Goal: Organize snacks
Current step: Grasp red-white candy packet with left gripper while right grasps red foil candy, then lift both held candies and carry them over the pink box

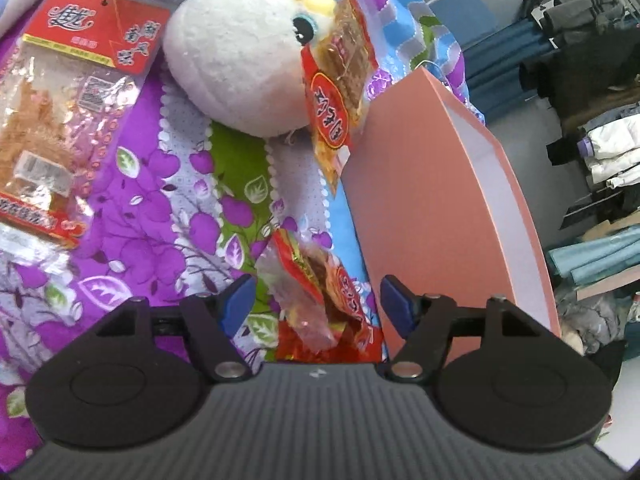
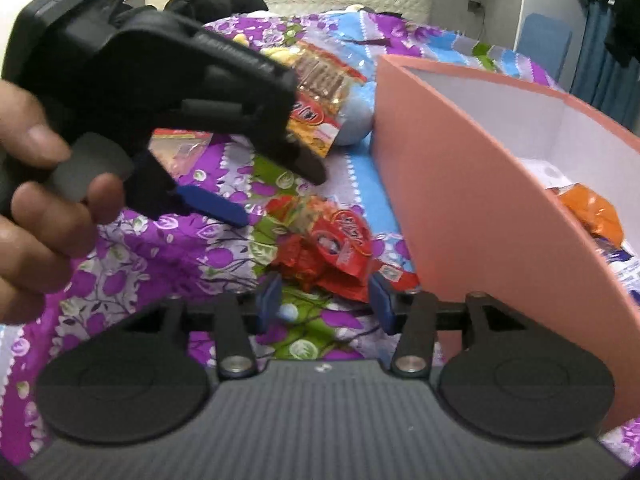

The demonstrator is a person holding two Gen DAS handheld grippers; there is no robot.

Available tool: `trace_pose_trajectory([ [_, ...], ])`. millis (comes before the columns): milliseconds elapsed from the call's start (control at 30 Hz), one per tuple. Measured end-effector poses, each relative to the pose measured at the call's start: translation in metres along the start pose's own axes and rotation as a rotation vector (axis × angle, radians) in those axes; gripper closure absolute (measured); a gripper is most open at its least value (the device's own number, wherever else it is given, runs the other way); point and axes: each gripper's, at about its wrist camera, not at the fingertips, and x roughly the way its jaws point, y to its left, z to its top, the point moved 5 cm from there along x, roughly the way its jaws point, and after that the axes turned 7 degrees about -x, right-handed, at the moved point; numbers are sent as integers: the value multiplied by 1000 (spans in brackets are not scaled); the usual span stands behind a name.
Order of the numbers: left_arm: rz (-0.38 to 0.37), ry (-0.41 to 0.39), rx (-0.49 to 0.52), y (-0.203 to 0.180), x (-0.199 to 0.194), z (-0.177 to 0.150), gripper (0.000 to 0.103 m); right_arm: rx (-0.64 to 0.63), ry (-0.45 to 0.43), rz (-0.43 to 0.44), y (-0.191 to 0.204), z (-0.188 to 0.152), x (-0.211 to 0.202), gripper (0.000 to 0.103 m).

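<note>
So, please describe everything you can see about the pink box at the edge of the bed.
The pink box is an open container with no lid in view, seemingly of stiff card: salmon pink outside, white inside. It stands upright on the flowered bedspread at the edge of the bed. Inside lie an orange packet and some blue-and-white wrappers, partly hidden. A red snack packet lies on the spread near its outer wall, between the open right tongs; whether it touches the wall is unclear.

Pink box (image 1: 440, 200) wall blocks the right; bedspread (image 1: 140, 240) open leftward.
</note>
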Motion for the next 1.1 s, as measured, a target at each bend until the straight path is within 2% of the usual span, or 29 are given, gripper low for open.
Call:
trace_pose_trajectory([
  [67, 28, 10, 8, -2, 9, 0, 35, 9, 2, 2, 3, 2, 7, 37],
  [100, 38, 16, 16, -3, 15, 0, 42, 13, 0, 1, 4, 3, 10, 32],
  [133, 47, 22, 24, -4, 20, 0, 53, 12, 0, 3, 6, 5, 14, 32],
  [200, 67, 28, 40, -4, 28, 1, 65, 14, 17, 4, 8, 6, 23, 31],
  [233, 62, 19, 48, -6, 29, 2, 78, 20, 20, 8, 8, 8, 27, 30],
  [300, 39, 15, 47, -8, 31, 4, 94, 19, 16, 18, 11, 9, 36, 31],
  [367, 25, -7, 44, -11, 28, 7, 96, -1, 19, 3, 13, 10, 42, 41],
  [400, 24, -18, 48, -12, 25, 9, 97, -4, 15, -6, 14, 11, 42, 55],
  [433, 20, -29, 46, -13, 22, 10, 98, -5, 20, -12, 13, 13, 41, 61],
  [733, 28, -115, 11, -13, -34, -1, 99, -27, 35, 40, 7, 6, 12, 65],
  [1100, 114, -240, -8, 0, -139, -73, 99, -91, 12, 121, 14, -17, -59, 65],
])
